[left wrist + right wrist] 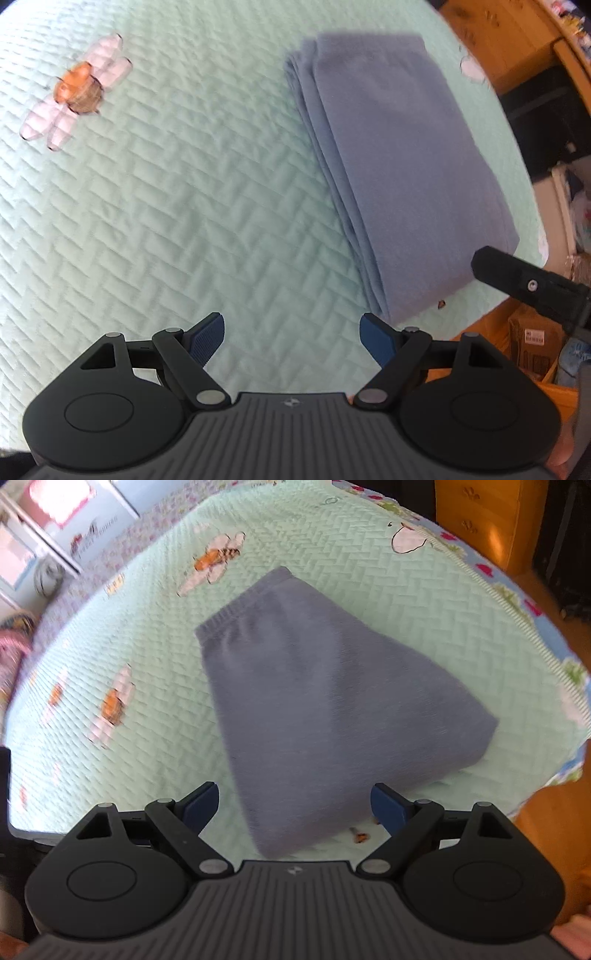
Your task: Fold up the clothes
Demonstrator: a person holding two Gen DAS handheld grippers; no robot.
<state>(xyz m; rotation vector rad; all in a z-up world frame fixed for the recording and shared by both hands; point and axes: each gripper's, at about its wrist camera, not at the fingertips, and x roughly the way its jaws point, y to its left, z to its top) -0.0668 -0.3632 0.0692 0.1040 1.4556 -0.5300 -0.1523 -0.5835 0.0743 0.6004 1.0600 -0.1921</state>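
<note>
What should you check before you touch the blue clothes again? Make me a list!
1. Left gripper open and holding nothing: ok.
2. Right gripper open and holding nothing: ok.
3. Blue garment folded into a stack with layered edges: ok.
4. Garment lies wholly on the green quilt, not over the edge: ok.
5. Nothing lying on top of the garment: ok.
6. Fold neat enough to count as finished: cannot tell, the pictures are blurred.
</note>
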